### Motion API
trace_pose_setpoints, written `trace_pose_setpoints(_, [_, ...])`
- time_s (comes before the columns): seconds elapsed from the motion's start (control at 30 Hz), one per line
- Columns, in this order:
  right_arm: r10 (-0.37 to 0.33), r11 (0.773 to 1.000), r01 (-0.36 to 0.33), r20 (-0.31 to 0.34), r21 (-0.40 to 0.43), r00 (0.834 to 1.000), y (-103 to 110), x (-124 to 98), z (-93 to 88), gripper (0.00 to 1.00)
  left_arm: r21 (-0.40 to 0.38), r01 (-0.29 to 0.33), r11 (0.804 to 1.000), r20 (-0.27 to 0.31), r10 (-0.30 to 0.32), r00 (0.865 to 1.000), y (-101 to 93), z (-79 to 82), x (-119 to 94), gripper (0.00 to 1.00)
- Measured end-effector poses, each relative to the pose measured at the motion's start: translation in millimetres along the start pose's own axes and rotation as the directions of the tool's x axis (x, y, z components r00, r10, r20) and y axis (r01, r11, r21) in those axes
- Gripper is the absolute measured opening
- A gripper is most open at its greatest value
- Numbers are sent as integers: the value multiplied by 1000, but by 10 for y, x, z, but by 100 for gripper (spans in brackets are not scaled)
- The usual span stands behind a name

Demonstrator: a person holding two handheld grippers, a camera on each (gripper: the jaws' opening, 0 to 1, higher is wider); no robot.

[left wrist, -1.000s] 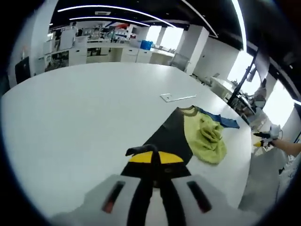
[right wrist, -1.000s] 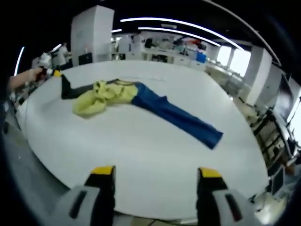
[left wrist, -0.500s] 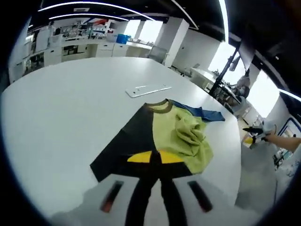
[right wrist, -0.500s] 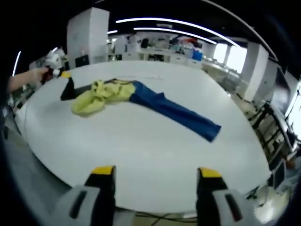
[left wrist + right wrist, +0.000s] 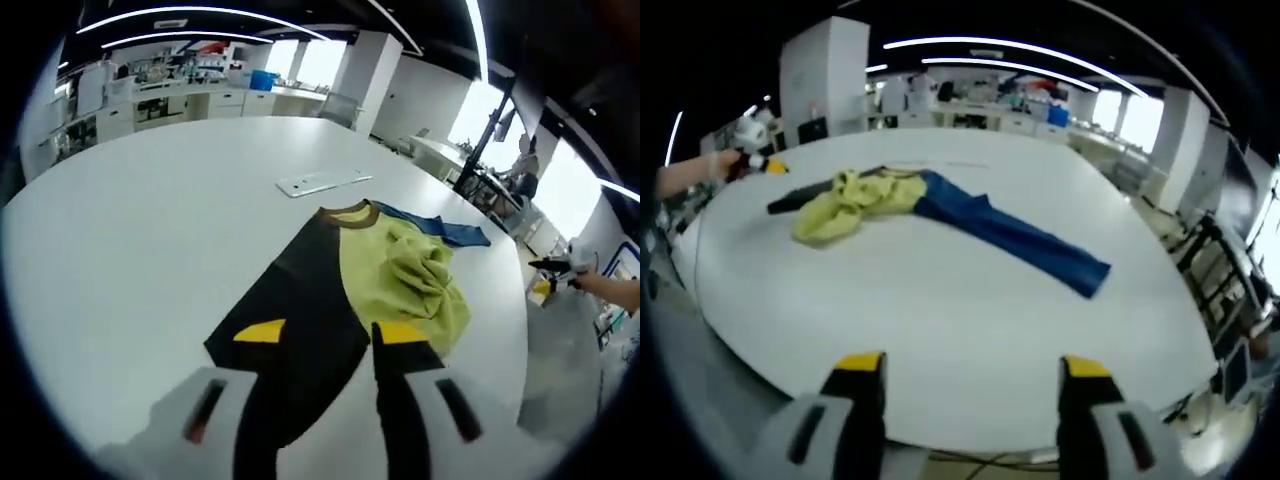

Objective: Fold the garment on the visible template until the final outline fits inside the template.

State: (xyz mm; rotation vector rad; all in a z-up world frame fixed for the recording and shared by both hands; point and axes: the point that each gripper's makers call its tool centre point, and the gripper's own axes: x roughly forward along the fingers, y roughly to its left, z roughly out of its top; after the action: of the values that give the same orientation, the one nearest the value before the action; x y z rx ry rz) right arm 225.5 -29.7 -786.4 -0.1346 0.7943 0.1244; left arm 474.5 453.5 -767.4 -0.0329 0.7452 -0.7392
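Left tool (image 5: 322, 333) now spread, off black sleeve (image 5: 290, 320) of garment (image 5: 940, 212).

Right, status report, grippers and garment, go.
Left gripper open over the black sleeve. Right gripper open, off the table edge. Garment unfolded: yellow middle bunched, blue sleeve stretched out. White template lies beyond the collar.
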Motion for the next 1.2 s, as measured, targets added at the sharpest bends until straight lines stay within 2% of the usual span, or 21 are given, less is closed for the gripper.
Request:
trace_pose_setpoints(0.17, [2, 1000, -2, -5, 0, 1000, 11, 7, -9, 69, 74, -63, 995, -38, 66, 997, 31, -63, 110, 28])
trace_pose_setpoints(0.27, [-1, 1000, 1, -6, 2, 1000, 4, -4, -13, 69, 88, -63, 994, -55, 68, 996, 95, -114, 248, 25])
trace_pose_setpoints(0.37, [-7, 1000, 7, -7, 4, 1000, -15, -24, -21, 69, 124, -87, 988, -89, 98, 991, 88, -145, 349, 23])
trace_pose_setpoints(0.47, [-15, 1000, 15, -8, 10, 1000, -68, -51, -31, 69, 125, -91, 988, -96, 104, 990, 177, -188, 436, 21])
trace_pose_setpoints(0.67, [-28, 999, 28, -15, 24, 1000, -111, -91, -91, 69, 106, -93, 990, -112, 105, 988, 204, -197, 557, 18])
trace_pose_setpoints(0.8, [-34, 999, 35, -20, 29, 999, -127, -108, -108, 69, 108, -88, 990, -145, 103, 984, 216, -250, 637, 18])
trace_pose_setpoints(0.87, [-36, 999, 36, -20, 33, 999, -132, -129, -116, 69, 100, -89, 991, -147, 103, 984, 119, -264, 660, 18])
trace_pose_setpoints(0.9, [-37, 999, 38, -22, 33, 999, -134, -134, -119, 69, 97, -88, 991, -150, 102, 983, 155, -263, 676, 18])
trace_pose_setpoints(1.03, [-41, 998, 42, -21, 37, 999, -136, -143, -121, 69, 103, -87, 991, -176, 104, 979, 161, -327, 688, 9])
trace_pose_setpoints(1.13, [-42, 998, 43, -13, 37, 999, -133, -144, -95, 69, 106, -100, 989, -161, 117, 980, 162, -282, 631, 0])
trace_pose_setpoints(1.2, [-39, 999, 39, -10, 35, 999, -126, -133, -78, 69, 98, -106, 990, -145, 119, 982, 180, -264, 595, 0])
